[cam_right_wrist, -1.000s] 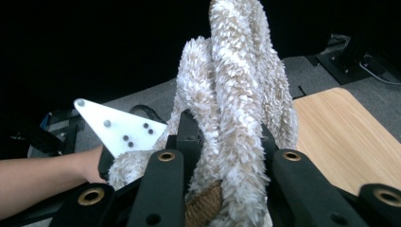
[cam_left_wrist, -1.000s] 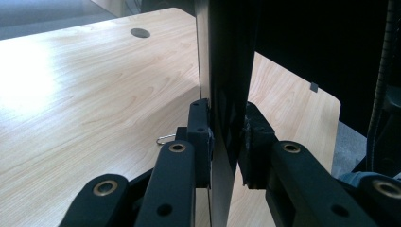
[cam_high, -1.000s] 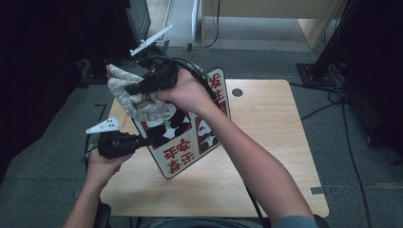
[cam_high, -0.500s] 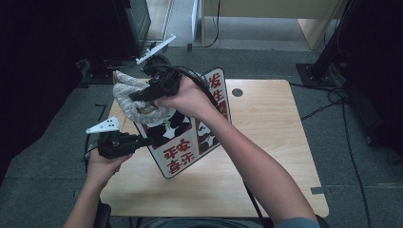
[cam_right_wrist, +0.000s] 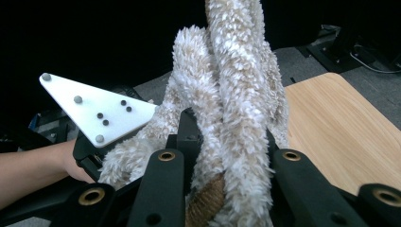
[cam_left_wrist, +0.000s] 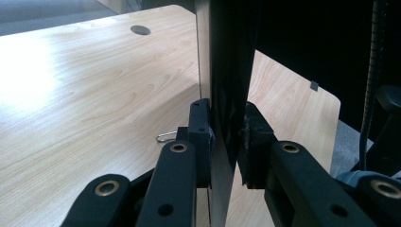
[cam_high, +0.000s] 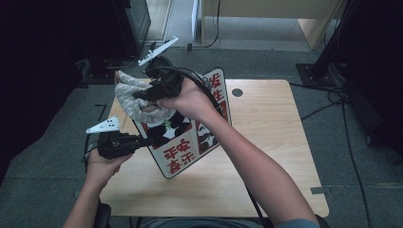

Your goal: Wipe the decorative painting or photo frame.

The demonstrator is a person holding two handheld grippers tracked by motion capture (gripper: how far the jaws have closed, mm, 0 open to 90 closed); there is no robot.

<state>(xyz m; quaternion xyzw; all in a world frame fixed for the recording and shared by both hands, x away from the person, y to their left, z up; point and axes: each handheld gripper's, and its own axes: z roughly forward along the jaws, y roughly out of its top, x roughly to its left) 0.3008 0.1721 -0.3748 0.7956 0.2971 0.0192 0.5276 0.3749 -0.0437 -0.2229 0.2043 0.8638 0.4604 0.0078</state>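
Here, the left hand-held gripper [cam_high: 147, 140] clamps the lower left edge of the board [cam_high: 190, 137], which stands tilted on the surface [cam_high: 271, 142]; a paperclip [cam_left_wrist: 165, 136] lies just beside it. Bare wood lies open to the right. Farther up, the right hand-held gripper [cam_high: 135, 96] pinches the fluffy cloth [cam_high: 130, 97] against the board's top. The board's print is partly hidden.
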